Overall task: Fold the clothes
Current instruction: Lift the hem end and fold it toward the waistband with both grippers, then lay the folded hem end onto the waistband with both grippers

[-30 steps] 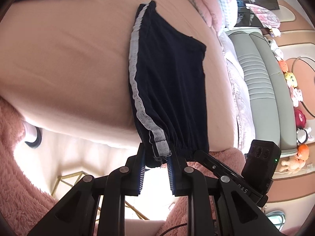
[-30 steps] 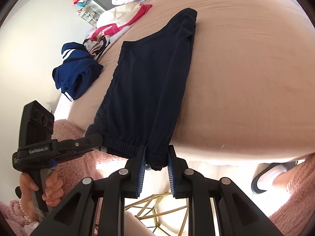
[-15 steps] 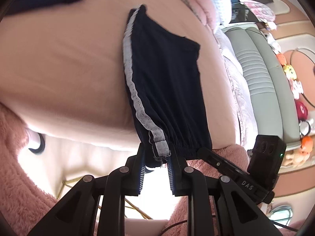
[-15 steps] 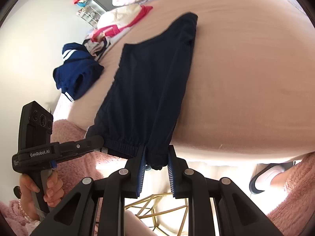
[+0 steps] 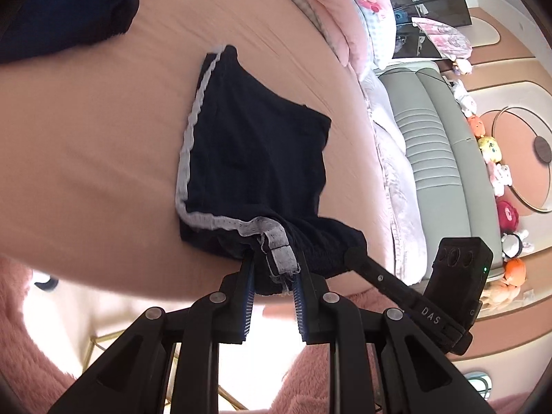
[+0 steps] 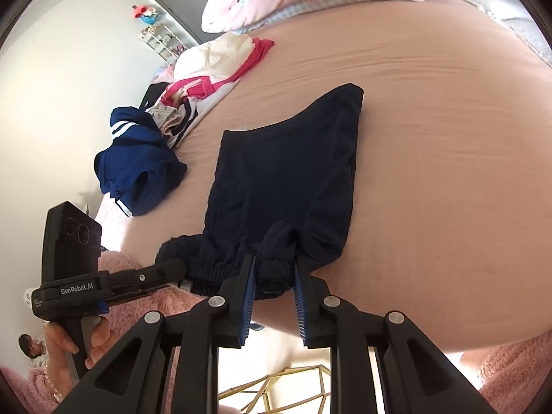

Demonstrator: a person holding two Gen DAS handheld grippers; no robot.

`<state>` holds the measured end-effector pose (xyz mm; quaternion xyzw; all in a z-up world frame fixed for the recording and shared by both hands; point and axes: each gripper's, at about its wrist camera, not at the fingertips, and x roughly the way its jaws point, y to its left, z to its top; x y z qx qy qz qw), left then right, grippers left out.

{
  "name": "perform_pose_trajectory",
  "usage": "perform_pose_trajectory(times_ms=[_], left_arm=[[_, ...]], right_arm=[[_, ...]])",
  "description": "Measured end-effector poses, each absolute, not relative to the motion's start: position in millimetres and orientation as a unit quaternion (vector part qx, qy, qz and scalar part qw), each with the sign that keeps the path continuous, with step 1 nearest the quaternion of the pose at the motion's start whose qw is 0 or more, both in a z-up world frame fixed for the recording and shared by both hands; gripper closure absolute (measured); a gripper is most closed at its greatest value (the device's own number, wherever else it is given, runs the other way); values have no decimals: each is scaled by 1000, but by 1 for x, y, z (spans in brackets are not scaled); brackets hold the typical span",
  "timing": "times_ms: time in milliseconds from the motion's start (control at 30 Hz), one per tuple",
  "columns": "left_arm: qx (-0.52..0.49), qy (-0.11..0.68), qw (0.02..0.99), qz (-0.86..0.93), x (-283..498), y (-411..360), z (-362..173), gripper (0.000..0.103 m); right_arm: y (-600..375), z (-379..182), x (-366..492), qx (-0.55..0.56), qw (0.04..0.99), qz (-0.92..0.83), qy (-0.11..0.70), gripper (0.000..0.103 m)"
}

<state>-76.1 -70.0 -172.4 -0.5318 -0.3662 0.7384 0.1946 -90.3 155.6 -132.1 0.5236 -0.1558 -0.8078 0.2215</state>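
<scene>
The bed [image 5: 86, 145] filled my view, with the navy shorts [image 5: 255, 158] spread on its near edge. My left gripper [image 5: 274, 276] was clamped on the waistband's striped corner, and my right gripper [image 6: 274, 276] on the other corner.

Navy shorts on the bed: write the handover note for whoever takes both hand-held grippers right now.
Left hand-held gripper: shut on the white-striped waistband corner of the navy shorts.
Right hand-held gripper: shut on the opposite waistband corner.
Position: the leg ends lie flat on the pink bed sheet; the waistband end is lifted and bunched near the bed's edge.
Done: both corners gripped, waistband raised off the sheet.
Left: probably carry the waistband over onto the legs to fold in half, release, smooth. An unfolded pile of clothes waits further along the bed.
</scene>
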Motion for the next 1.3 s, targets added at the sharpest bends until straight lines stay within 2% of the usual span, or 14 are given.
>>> perform_pose_trajectory(times_ms=[233, 300, 333, 367, 400, 433, 533, 633, 733, 767, 933, 1033, 1133, 1300], left_arm=[[-538, -377, 199, 727, -119, -79, -176, 85], [-532, -373, 207, 731, -135, -81, -176, 84], [-530, -369, 210, 735, -144, -81, -177, 80], [-530, -365, 209, 737, -153, -81, -182, 72], [-530, -359, 209, 739, -160, -83, -188, 66], [-533, -349, 200, 745, -166, -90, -191, 61], [-515, -313, 187, 776, -171, -101, -179, 61], [-474, -229, 207, 825, -156, -99, -153, 61], [-478, -129, 223, 839, -145, -79, -152, 61], [-485, -117, 226, 837, -142, -74, -156, 61], [-522, -113, 206, 820, -136, -62, -184, 61], [-508, -95, 207, 831, -120, -69, -177, 85], [-488, -95, 194, 846, -115, -78, -170, 90], [-482, -103, 191, 849, -122, -74, -168, 90]], right_arm=[[152, -132, -129, 527, 233, -800, -168, 82], [149, -129, -148, 521, 239, -801, -173, 76], [146, -129, -156, 514, 240, -805, -172, 65], [147, -132, -161, 513, 231, -809, -173, 48], [148, -134, -166, 512, 221, -812, -173, 42], [149, -136, -171, 510, 211, -815, -174, 40], [153, -143, -187, 506, 182, -825, -175, 40], [168, -132, -173, 472, 185, -843, -179, 40], [159, -131, -163, 483, 200, -846, -104, 45], [151, -135, -161, 490, 202, -845, -75, 54], [119, -159, -154, 523, 213, -825, 18, 57], [113, -173, -149, 530, 206, -822, 38, 78], [117, -168, -146, 515, 210, -831, 32, 92], [127, -164, -148, 509, 205, -836, 18, 93]])
